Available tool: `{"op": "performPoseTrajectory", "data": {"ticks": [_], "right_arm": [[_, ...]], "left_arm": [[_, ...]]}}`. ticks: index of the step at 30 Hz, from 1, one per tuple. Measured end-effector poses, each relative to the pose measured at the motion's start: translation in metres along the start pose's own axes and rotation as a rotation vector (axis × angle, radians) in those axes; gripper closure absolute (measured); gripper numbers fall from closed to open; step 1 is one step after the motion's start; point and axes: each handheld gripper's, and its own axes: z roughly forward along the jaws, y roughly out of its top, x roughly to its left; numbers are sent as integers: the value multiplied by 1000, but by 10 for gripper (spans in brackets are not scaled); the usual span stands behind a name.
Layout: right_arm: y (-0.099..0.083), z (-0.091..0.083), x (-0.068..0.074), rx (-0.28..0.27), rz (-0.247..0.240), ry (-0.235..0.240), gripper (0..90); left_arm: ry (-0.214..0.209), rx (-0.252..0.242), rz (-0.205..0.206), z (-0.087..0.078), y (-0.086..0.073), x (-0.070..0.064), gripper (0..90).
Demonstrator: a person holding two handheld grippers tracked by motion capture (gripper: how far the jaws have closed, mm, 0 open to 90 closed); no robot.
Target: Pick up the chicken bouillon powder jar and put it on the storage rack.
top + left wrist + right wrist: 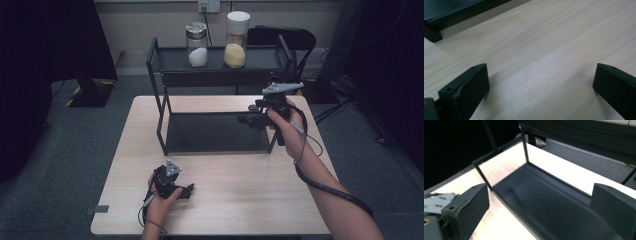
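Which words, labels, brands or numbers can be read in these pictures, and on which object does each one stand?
No text can be read in any view.
Jar of white powder: no label to be seen.
Jar of yellow powder: no label to be seen.
Black rack, wooden table, left gripper and right gripper: plain surfaces, no print or number.
Wall socket: too small to show any marking.

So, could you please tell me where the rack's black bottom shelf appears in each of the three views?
High view: bottom shelf at table centre, beside the right gripper.
Left gripper view: its edge fills the top-left corner.
Right gripper view: it runs from centre to lower right.
Shared landmark: the light wooden table.
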Motion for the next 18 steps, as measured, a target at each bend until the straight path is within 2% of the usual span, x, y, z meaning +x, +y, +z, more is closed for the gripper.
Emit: {"op": "performPoseTrajectory", "data": {"ticks": [3,8,11,18], "right_arm": [[-9,0,-2,0,-3,-8,17],[-24,-2,-11,-5,27,2,17],[-32,-4,-15,-4,27,5,16],[-53,-8,-15,13,33,-7,17]], "left_arm": [[1,2,4,0,0,0,0],[1,3,5,0,0,0,0],[1,2,5,0,0,0,0],[1,2,5,0,0,0,0]]}}
